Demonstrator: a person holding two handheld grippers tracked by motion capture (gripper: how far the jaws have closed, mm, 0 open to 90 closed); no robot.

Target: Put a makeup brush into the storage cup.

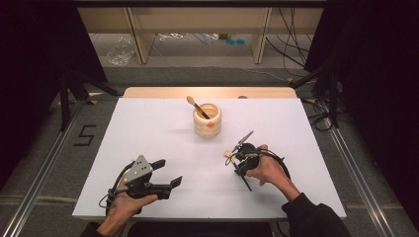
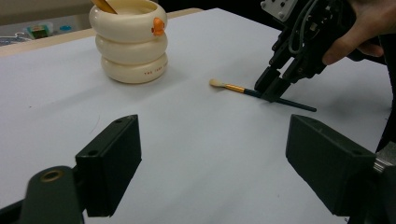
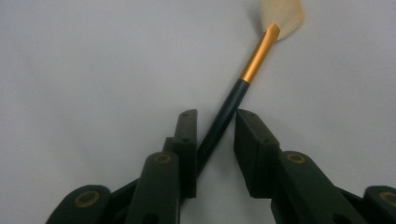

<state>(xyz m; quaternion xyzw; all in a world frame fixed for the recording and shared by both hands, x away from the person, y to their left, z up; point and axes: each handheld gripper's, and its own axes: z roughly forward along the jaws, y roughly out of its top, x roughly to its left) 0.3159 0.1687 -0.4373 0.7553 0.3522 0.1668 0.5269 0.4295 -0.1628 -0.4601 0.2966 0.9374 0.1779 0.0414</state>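
A thin brush (image 1: 228,153) with a dark handle, gold ferrule and pale bristles lies flat on the white table (image 1: 148,128). My right gripper (image 1: 237,160) points down over it. In the right gripper view the brush handle (image 3: 254,65) runs slantwise between the jaws of the right gripper (image 3: 215,114), close to the left pad with a gap at the right pad. The left gripper view shows the same brush (image 2: 233,87) under the right gripper (image 2: 271,91). My left gripper (image 1: 169,172) (image 2: 212,130) is open and empty near the front left.
A cream ringed cup (image 1: 207,121) (image 2: 133,44) with an orange knob stands at the table's back middle, holding a wooden-handled brush (image 1: 195,106) (image 2: 103,5). Behind the table are shelf legs and cables on the floor. A "5" mark (image 1: 85,135) is on the floor at left.
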